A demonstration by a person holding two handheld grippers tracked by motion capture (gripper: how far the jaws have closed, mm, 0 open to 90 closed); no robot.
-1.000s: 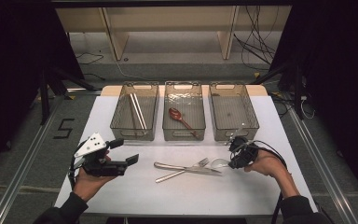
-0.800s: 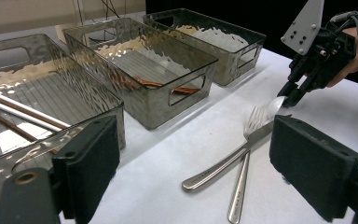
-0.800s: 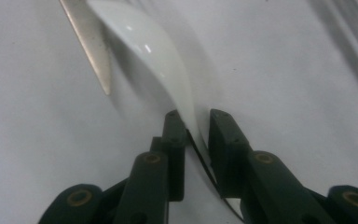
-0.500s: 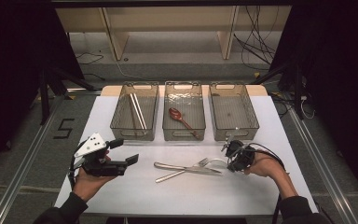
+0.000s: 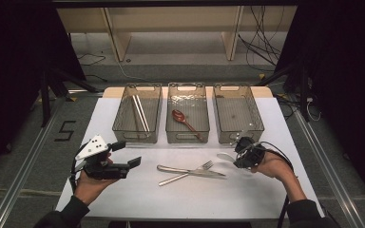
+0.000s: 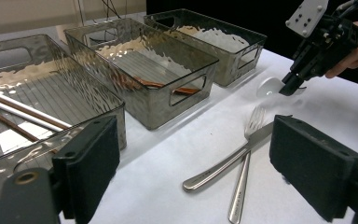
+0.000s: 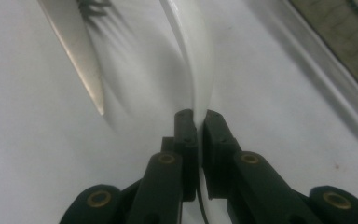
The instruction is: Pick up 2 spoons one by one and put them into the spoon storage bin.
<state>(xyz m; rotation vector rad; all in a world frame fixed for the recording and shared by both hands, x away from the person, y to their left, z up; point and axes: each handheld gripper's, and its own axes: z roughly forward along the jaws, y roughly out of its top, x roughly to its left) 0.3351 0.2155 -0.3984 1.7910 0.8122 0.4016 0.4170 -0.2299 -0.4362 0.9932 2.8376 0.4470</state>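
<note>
A white plastic spoon (image 5: 225, 157) lies at the right of the white table, its handle pinched between the jaws of my right gripper (image 5: 240, 159). The right gripper view shows the jaws (image 7: 196, 116) shut on the spoon's thin handle (image 7: 193, 56), with a knife tip (image 7: 81, 60) to the left. A steel knife (image 5: 171, 168) and fork (image 5: 173, 179) lie crossed at the table's middle. My left gripper (image 5: 128, 154) hovers open at the left, nothing between its pads (image 6: 91, 163). It faces the cutlery (image 6: 235, 161) and my right gripper (image 6: 286, 88).
Three clear bins stand in a row at the back. The left bin (image 5: 119, 114) holds chopsticks (image 5: 140, 114), the middle bin (image 5: 168, 118) a brown wooden spoon (image 5: 183, 118), and the right bin (image 5: 259, 121) nothing I can see. Bare white table (image 5: 195, 199) lies in front.
My right gripper has shifted slightly left and its jaws have shut on the white spoon's handle. The left gripper, knife and fork have not moved.
</note>
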